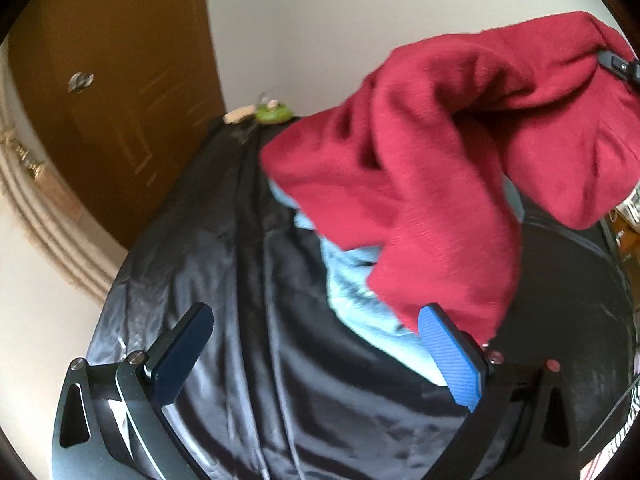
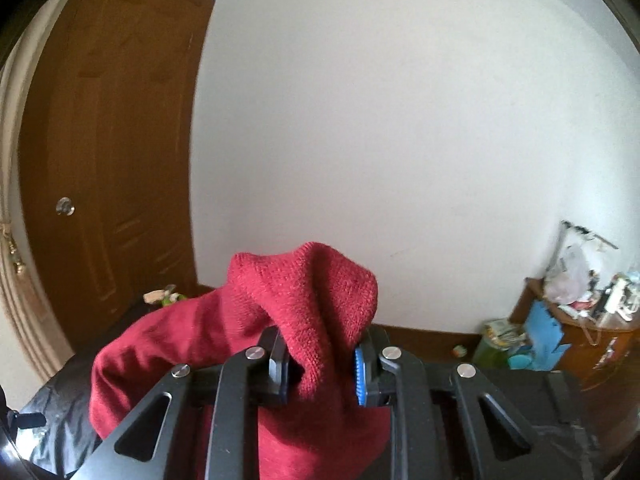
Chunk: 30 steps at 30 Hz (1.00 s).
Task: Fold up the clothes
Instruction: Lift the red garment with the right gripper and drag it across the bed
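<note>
A dark red knit garment [image 1: 460, 152] hangs in the air above a black cloth-covered surface [image 1: 224, 280]. My right gripper [image 2: 320, 364] is shut on a bunched fold of the red garment [image 2: 316, 304] and holds it up; its tip shows in the left wrist view [image 1: 620, 66] at the far right. My left gripper [image 1: 316, 344] is open and empty, low over the black surface, with the garment's hanging end just beside its right blue pad [image 1: 448, 356]. A light blue garment [image 1: 360, 292] lies on the surface under the red one.
A brown wooden door [image 2: 112, 168] stands at the left and a white wall [image 2: 400, 140] behind. Small green and beige items [image 1: 264, 112] sit at the surface's far edge. A cluttered wooden shelf [image 2: 580, 320] with bags and bottles stands at the right.
</note>
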### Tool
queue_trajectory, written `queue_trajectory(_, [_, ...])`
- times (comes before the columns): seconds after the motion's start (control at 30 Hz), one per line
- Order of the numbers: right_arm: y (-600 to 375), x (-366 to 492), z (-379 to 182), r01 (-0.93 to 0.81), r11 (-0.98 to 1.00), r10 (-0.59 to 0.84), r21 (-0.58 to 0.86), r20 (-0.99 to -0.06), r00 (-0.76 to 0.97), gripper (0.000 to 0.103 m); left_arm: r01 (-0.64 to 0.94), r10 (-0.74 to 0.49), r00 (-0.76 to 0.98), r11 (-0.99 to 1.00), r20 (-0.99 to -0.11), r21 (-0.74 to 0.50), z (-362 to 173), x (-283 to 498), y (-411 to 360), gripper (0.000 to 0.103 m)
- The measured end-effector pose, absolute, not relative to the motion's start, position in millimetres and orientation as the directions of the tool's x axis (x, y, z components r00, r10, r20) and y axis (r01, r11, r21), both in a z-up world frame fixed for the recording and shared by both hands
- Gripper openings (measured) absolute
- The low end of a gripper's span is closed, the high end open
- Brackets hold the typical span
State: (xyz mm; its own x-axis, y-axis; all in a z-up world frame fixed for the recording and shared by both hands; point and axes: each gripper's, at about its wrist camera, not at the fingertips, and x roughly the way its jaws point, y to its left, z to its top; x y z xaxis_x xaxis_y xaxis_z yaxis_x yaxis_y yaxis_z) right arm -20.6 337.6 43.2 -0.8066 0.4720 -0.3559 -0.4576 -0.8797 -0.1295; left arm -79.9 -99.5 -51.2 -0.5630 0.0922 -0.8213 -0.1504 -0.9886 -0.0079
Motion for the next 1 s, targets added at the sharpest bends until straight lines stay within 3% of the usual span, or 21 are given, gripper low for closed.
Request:
queue_trajectory(0.3, [333.5, 35.8, 71.2, -0.558, -0.81, 0.586, -0.179, -0.238, -0.774, 0.024, -0.185, 0.11, -0.568, -0.983, -0.815, -0.003, -46.9, -70.3, -80.4, 0.103])
queue_trajectory(0.57, [325.0, 90.9, 120.8, -0.661, -0.734, 0.67, -0.156, -0.013, -0.742, 0.024, -0.186, 0.108, -0.605, -0.983, -0.789, 0.008, -28.7, -54.6, -66.3, 0.103])
queue_trajectory(0.67, [332.1, 120.4, 137.8, -0.689, -0.711, 0.693, -0.139, 0.028, -0.721, 0.024, -0.193, 0.111, -0.617, -0.981, -0.779, 0.013, -21.1, -46.2, -56.0, 0.103])
queue_trajectory(1.0, [405.4, 238.6, 133.2, -0.822, -0.557, 0.83, -0.115, -0.056, -0.555, 0.024, -0.269, 0.14, -0.625, -0.962, -0.768, 0.043, -10.0, -13.7, 11.2, 0.103])
